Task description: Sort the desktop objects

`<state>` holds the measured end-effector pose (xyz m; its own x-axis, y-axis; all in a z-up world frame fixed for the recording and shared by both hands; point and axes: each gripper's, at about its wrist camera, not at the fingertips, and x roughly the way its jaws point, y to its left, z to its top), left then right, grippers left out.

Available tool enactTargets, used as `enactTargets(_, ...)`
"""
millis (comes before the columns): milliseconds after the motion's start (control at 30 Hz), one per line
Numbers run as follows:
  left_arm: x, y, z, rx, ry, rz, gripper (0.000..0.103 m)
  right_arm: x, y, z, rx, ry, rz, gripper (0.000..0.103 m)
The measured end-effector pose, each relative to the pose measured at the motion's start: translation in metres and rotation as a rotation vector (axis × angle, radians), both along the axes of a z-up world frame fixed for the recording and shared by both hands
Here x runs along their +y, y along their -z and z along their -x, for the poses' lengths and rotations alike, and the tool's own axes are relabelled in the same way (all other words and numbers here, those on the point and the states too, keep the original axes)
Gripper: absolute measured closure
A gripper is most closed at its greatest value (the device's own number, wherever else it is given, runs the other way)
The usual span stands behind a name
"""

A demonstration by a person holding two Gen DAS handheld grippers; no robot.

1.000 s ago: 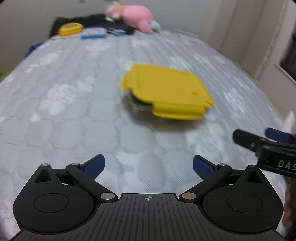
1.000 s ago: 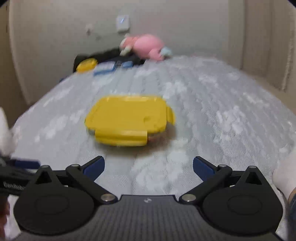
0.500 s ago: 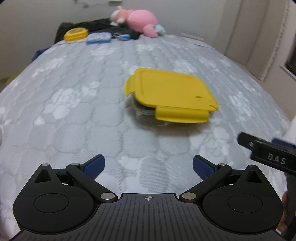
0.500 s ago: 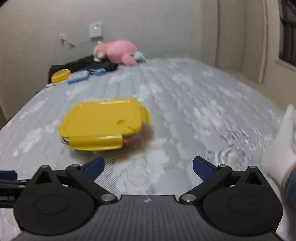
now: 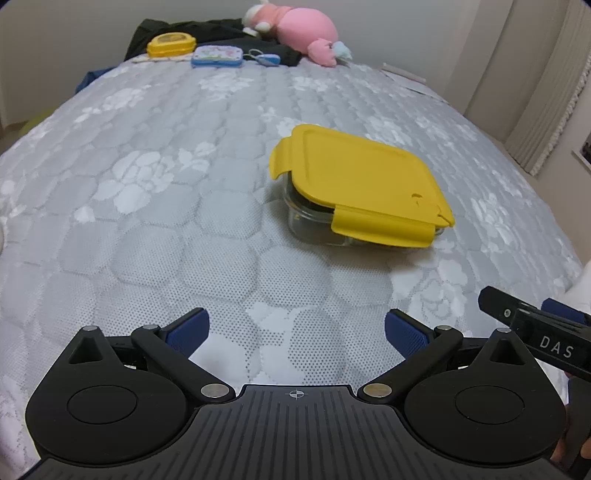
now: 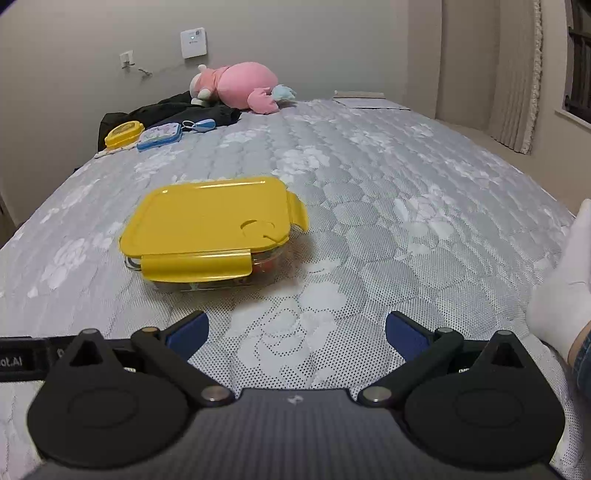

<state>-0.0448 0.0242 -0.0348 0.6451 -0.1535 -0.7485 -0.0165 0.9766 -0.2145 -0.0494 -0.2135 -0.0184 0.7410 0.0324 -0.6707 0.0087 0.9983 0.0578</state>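
Item: glass container [image 5: 321, 218], yellow lid [image 5: 360, 177], on bed [image 5: 147, 221]. Rigid, heavy, slippery, likely breakable. You grip front latch flap [image 6: 195, 266]. Both grippers' fingers apart, empty.

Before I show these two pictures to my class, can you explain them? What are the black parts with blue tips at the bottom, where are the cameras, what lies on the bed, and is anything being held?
There is no robot arm here. A person holds a two-finger gripper in each hand, and each gripper carries a wide-angle camera looking forward along its fingers. One picture comes from the left gripper, the other from the right gripper. The blue tips are finger pads. Both grippers are open and hold nothing.

They hover over a quilted bed. On it sits a clear box with a yellow lid. At the far end lie a pink plush toy, a small yellow box, a blue case and dark clothing. A white sock shows at the right.
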Motion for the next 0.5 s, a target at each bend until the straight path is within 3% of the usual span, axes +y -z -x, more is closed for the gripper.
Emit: enactTargets(500,-0.0038,0.0003,-0.0001,-0.011,0.018,-0.015,0.0,0.0065,0.0007,-0.0006,0.003,-0.022,0.023,0.0)
